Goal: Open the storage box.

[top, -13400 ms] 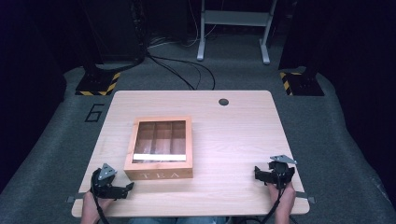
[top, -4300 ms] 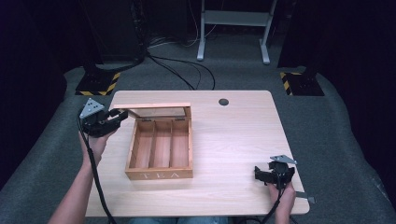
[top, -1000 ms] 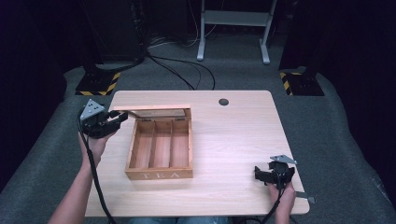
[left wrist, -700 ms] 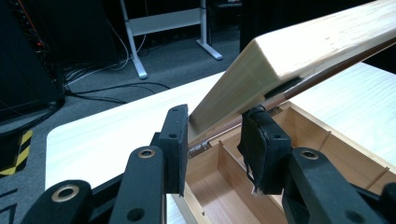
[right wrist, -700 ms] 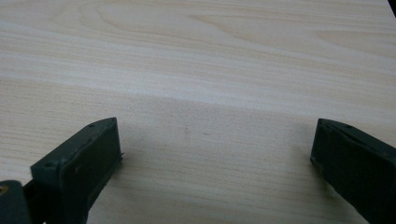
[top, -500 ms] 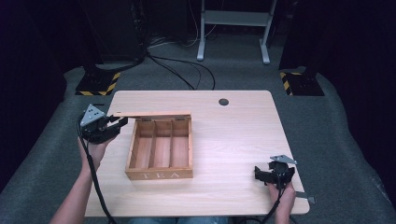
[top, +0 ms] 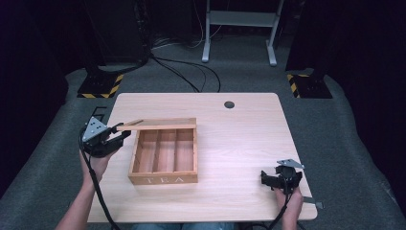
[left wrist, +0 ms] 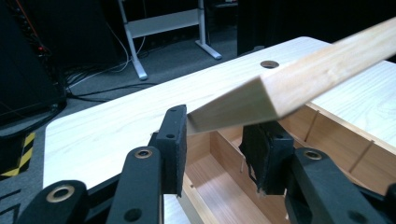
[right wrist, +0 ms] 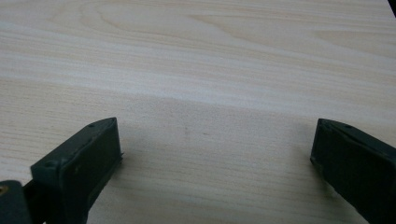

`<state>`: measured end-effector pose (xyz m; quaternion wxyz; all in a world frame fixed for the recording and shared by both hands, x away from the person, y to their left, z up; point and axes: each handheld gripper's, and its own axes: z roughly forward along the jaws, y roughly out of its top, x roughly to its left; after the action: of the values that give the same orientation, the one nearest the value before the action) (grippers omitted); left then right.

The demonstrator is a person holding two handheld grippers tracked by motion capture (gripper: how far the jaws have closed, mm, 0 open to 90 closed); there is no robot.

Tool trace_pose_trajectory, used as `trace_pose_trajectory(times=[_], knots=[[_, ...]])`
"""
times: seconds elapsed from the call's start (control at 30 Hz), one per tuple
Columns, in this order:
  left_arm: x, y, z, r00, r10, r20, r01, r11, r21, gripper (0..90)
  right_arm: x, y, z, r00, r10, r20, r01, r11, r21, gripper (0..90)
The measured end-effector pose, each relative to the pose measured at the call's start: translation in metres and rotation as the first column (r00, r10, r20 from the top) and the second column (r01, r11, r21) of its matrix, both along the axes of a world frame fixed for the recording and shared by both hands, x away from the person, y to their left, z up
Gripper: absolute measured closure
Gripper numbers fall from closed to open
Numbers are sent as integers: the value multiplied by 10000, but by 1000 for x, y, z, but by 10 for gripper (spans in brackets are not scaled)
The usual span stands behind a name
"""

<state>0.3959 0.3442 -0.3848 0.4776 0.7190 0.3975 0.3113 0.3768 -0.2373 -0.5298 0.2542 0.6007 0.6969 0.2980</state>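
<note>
A wooden tea box (top: 163, 178) with three compartments stands open left of the table's middle. Its lid (top: 163, 126) is raised above the back edge and shows edge-on as a thin strip. My left gripper (top: 120, 132) is at the lid's left end, shut on that corner. In the left gripper view the lid (left wrist: 317, 74) runs up to the right from between the left gripper's (left wrist: 215, 135) pads, over the box (left wrist: 210, 186). My right gripper (top: 275, 178) rests near the table's front right corner. In the right gripper view it (right wrist: 215, 144) stands open over bare wood.
The light wooden table (top: 239, 143) has a round cable hole (top: 229, 104) near its far edge. Black stands with yellow-black striped bases (top: 98, 88) (top: 309, 86) and cables lie on the grey floor behind. A white frame (top: 239, 19) stands farther back.
My left gripper has moved down and towards the near side with the lid's corner, and the lid now shows as a thinner strip. The right gripper has not moved.
</note>
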Motion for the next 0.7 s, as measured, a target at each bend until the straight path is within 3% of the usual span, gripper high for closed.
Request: trace_pose_trajectory(times=[0.23,0.7], knots=[[-10,1,-12,9999,-82,-84,81,10000,-40,589,0,0,0,10000,1,3,-1,10000,-3,11],[-26,3,-52,9975,-425,-569,392,9975,-580,509,0,0,0,10000,-2,1,2,10000,0,11]])
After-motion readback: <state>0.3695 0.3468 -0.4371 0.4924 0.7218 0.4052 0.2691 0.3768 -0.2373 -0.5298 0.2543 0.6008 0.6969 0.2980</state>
